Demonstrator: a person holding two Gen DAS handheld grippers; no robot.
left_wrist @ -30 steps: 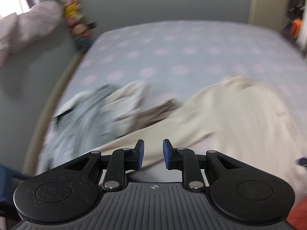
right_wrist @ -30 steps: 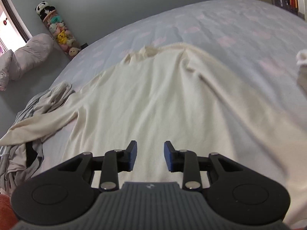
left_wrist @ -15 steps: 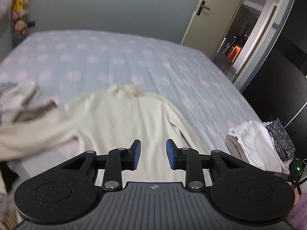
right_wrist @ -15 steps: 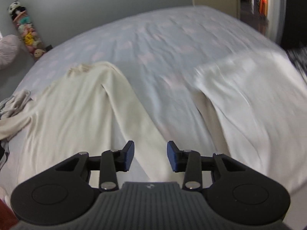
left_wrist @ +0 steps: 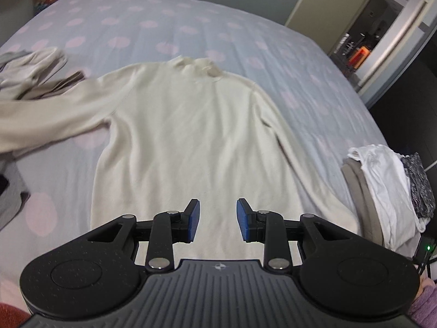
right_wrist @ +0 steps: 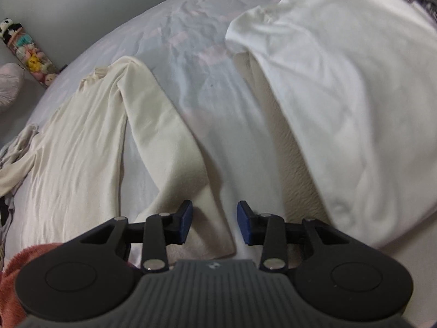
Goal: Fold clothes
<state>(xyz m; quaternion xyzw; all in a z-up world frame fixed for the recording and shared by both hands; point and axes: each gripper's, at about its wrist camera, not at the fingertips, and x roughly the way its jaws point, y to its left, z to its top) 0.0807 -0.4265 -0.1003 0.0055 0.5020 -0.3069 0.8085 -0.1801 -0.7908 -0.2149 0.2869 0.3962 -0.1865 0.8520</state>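
A cream long-sleeved sweater lies flat on the bed, collar at the far end, one sleeve stretched out to the left. My left gripper hovers open above its hem, holding nothing. In the right wrist view the same sweater lies at the left, and its right sleeve runs down toward me. My right gripper is open just over the sleeve's cuff end, with the cuff below the gap between its fingers.
The bed has a pale blue sheet with pink dots. A stack of white, taupe and dark patterned clothes sits at the right edge; its white top piece fills the right wrist view. Loose grey garments lie left. A doorway is far right.
Both views have swung right: the left from the grey pile to centre on the sweater's body, the right from the body to the right sleeve and the white stack. Both grippers stayed open.
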